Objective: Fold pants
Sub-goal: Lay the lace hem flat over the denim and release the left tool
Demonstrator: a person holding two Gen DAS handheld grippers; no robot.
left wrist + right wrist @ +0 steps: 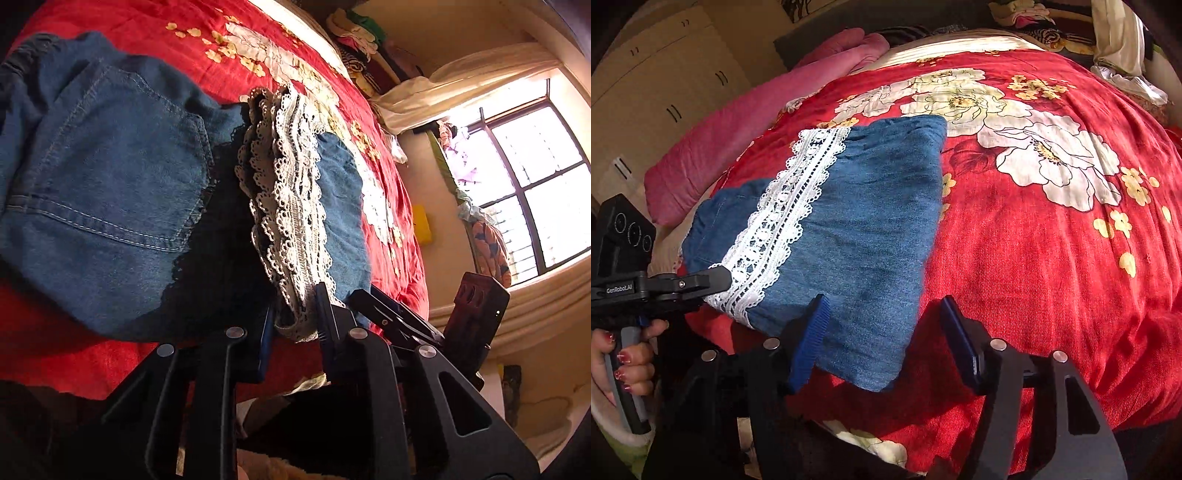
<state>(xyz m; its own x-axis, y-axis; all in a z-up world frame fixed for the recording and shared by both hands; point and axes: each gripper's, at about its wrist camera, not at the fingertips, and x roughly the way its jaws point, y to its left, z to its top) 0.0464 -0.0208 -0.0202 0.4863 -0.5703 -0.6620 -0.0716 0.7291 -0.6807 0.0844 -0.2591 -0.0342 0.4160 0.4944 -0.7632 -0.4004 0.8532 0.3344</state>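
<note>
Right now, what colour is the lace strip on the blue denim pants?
White, an openwork scalloped band across the denim pants, clearest in the right wrist view.

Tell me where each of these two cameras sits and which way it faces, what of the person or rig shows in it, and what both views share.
Left wrist: rides the left gripper, facing along its fingers across the bed toward the window; its jaws pinch the lace trim, and the right gripper shows beside it.
Right wrist: rides the right gripper, facing down the bed toward the pink pillow; its jaws are apart around the denim edge; the left gripper and the person's hand show.
Shared: denim pants, lace, red floral bedspread.
</note>
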